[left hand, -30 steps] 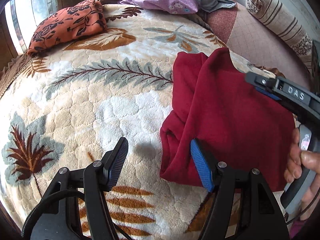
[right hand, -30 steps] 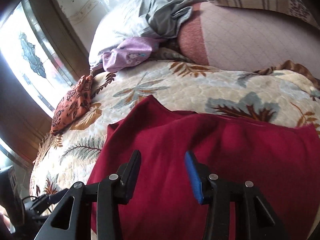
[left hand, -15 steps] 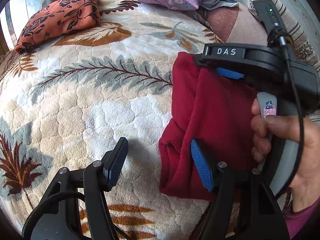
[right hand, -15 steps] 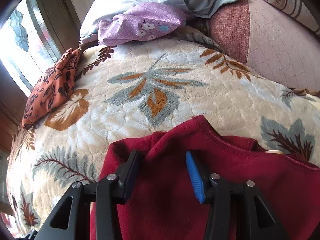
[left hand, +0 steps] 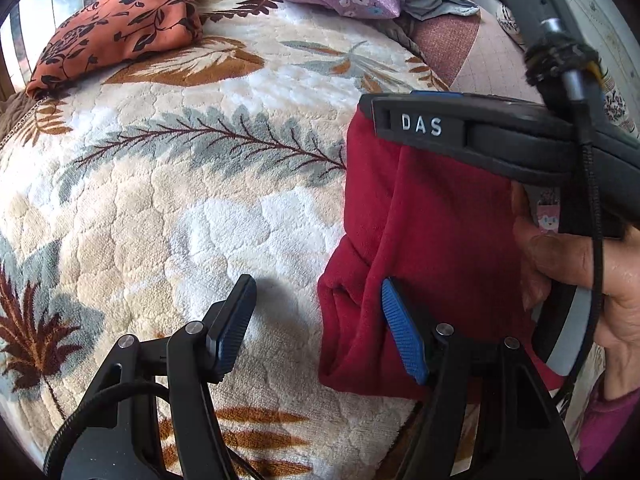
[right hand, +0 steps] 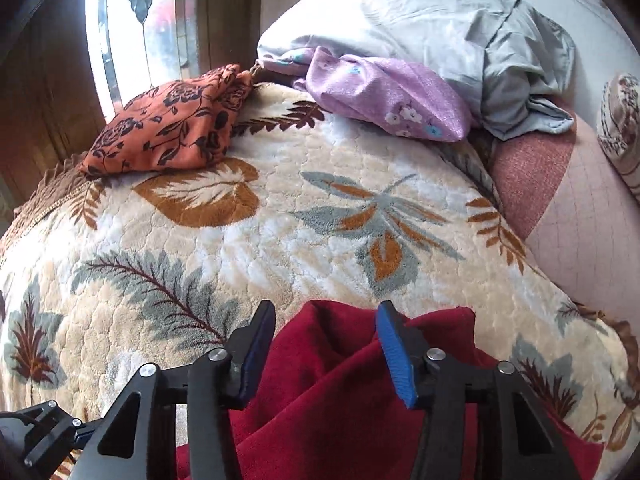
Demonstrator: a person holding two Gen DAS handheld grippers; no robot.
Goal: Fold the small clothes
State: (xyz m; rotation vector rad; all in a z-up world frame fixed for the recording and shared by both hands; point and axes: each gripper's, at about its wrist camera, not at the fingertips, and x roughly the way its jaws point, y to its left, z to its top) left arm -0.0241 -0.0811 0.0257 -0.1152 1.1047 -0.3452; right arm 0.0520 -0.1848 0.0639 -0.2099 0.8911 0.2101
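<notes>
One red top [left hand: 432,240] lies on the leafy blanket [left hand: 168,216], already folded over on itself in thick layers. It sits just to the right of the left gripper [left hand: 320,328], and one blue pad [left hand: 402,340] of that gripper rests against the cloth's lower left corner. The other pad is over bare blanket, with a wide gap between the two. So the left gripper is open and holds nothing.

In the right wrist view, the far corner of the red top [right hand: 340,380] bunches up between the fingers of the right gripper [right hand: 324,354]. Its jaws are closing now, but the pads do not squeeze the cloth yet. A hand [left hand: 580,280] holds that gripper from the right side.

The top looks soft, thick and a bit fuzzy. It is probably light and floppy, so it will droop and slide open if it is lifted by one spot. It should not slip much, because the fuzzy cloth catches on the ribbed pads. The plush blanket may drag on it too.

A good place to take hold is the thick folded edge at a corner, catching all the layers at once. A pinch on only the top layer would likely pull the fold apart.
</notes>
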